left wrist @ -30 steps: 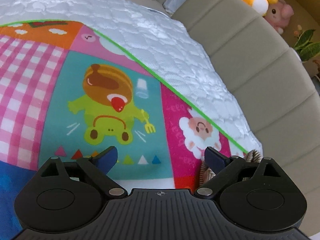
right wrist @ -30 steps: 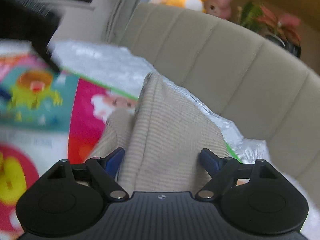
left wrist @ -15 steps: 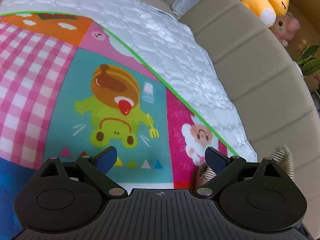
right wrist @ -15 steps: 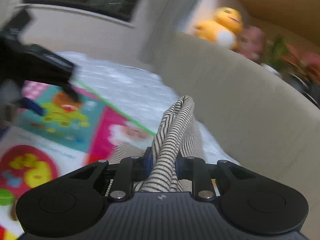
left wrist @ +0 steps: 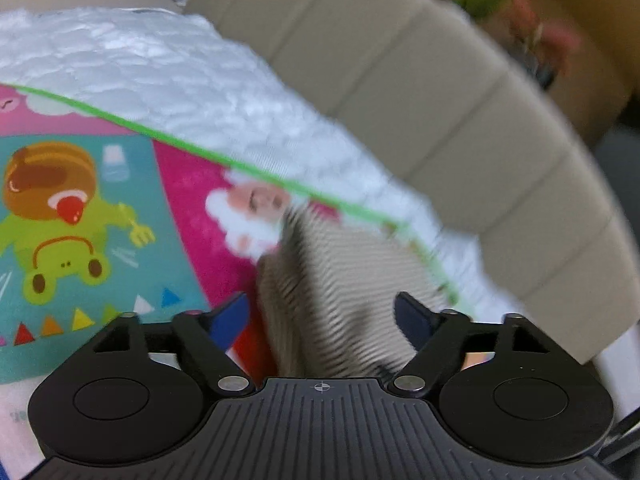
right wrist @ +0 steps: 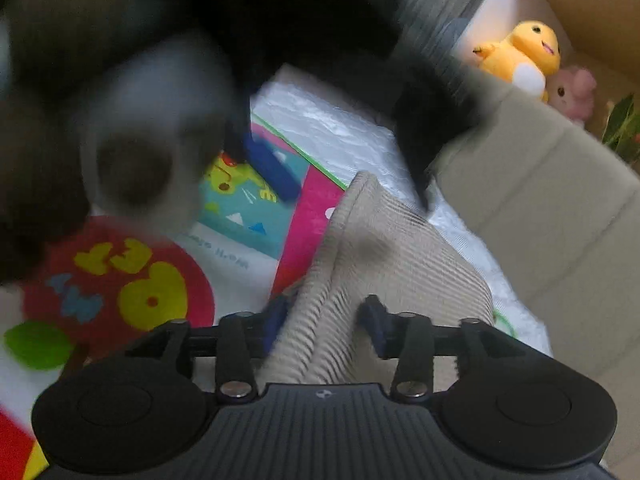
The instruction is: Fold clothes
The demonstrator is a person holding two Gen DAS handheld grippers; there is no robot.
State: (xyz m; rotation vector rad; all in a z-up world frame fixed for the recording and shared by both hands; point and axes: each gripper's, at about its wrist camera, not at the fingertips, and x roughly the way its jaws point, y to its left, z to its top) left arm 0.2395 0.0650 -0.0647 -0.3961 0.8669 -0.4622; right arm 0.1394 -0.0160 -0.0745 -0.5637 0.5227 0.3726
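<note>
- The bed (left wrist: 224,80) carried a white quilted cover, bordered by a beige padded headboard (left wrist: 460,92).
- A colourful cartoon play mat (left wrist: 80,220) with a green edge lay spread on the cover.
- A beige striped garment (right wrist: 396,252) lay bunched on the mat's pink corner, reaching over the green edge onto the white quilting.

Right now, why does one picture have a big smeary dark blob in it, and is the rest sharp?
Right wrist view: the blob is the left gripper, close to the lens and motion-blurred; the yellow plush toy stays crisp. Left wrist view: smeared throughout, so the striped garment and the cartoon mat look soft. Both views bend straight edges, fisheye fashion.
</note>
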